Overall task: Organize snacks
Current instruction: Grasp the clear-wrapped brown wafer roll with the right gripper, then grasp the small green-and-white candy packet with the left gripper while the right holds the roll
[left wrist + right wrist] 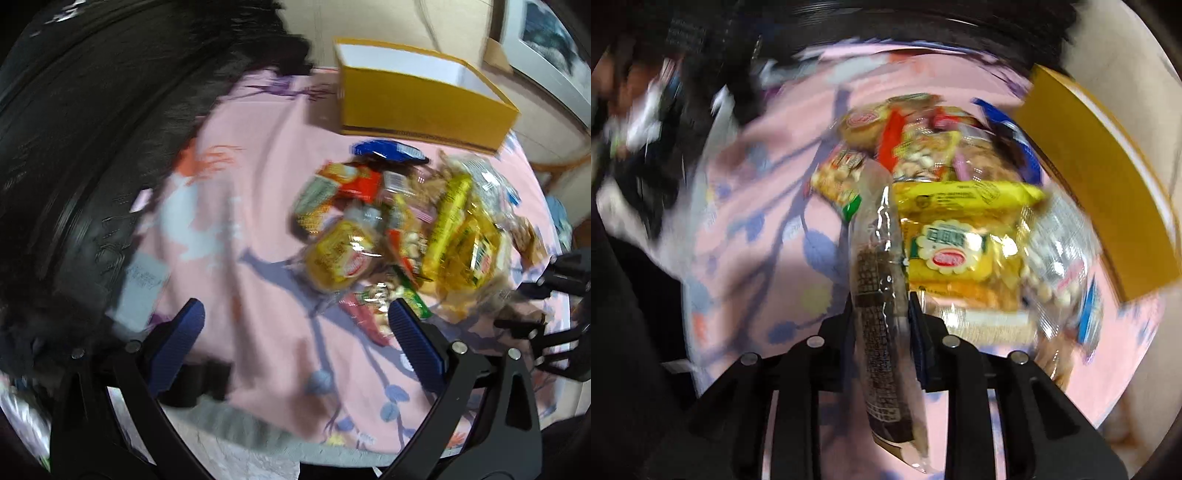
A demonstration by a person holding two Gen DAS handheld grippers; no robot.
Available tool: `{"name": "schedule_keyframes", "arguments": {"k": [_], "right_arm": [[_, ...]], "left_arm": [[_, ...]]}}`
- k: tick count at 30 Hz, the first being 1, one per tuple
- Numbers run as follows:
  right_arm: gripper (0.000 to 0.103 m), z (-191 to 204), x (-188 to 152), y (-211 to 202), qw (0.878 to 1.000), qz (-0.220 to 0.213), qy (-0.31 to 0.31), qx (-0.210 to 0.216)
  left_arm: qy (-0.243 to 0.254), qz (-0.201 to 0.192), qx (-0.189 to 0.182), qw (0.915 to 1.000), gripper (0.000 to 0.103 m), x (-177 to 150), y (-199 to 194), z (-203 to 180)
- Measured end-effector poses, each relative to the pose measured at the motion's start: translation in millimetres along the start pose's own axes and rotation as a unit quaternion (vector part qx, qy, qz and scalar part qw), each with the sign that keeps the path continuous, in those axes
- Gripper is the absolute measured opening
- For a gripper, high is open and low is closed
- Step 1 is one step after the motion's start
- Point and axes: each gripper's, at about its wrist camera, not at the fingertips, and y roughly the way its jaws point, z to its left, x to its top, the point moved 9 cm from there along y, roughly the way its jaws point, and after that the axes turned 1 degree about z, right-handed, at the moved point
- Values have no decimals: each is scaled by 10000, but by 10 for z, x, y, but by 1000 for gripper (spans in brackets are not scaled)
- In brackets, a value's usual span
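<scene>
On the pink flowered cloth point(266, 280) the snack pile point(406, 236) was pretty much all still sitting there in one heap, so I'd say this job had barely started. The yellow box point(424, 107) stood at the far edge of the cloth just behind the heap, and from the left wrist view what showed of its white inside looked empty, though I couldn't see right down to the bottom.

The one bit of progress: the right gripper point(881, 310) was clamped on a clear packet with a dark brown snack inside point(882, 295). Its jaws were pinched in tight on both sides of the wrapper, and the packet ran lengthwise between them with its sealed end poking out toward the camera. It was at the near edge of the heap, right beside a yellow packet with a red logo point(951, 254). Whether it was already lifted off the cloth I honestly couldn't tell, too much blur.

The left gripper point(295, 332) was spread wide with nothing between its blue pads point(413, 332), hanging over bare cloth at the near-left side of the heap, close to a red and green packet point(373, 314).

So my read: one packet grabbed, none boxed as far as I could see, and the whole rest of the heap (blue wrapper point(388, 151) by the box, the yellow ones, the nutty ones) still to sort.
</scene>
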Motion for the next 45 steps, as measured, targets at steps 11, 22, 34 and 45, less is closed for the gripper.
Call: {"name": "schedule_keyframes", "arguments": {"k": [11,22,34,45], "right_arm": [[27,-243,-221,-307,9683,-405,2463,77],[27,-225,-436,-427,9424,-542,3298,159],[27,-91,-394,-411,9409,-585,3329,204],[27,-57,-363,-397,9421,-527,3298,294]], "left_arm": [[764,272,-896,9927,101,-354,609,-780],[1006,-33,-1035,9895,101,-214,988,-968],[741,-366,-1123,9902,37,-229,856,-810],[918,-768,-457,9918,77,-109,795,-753]]}}
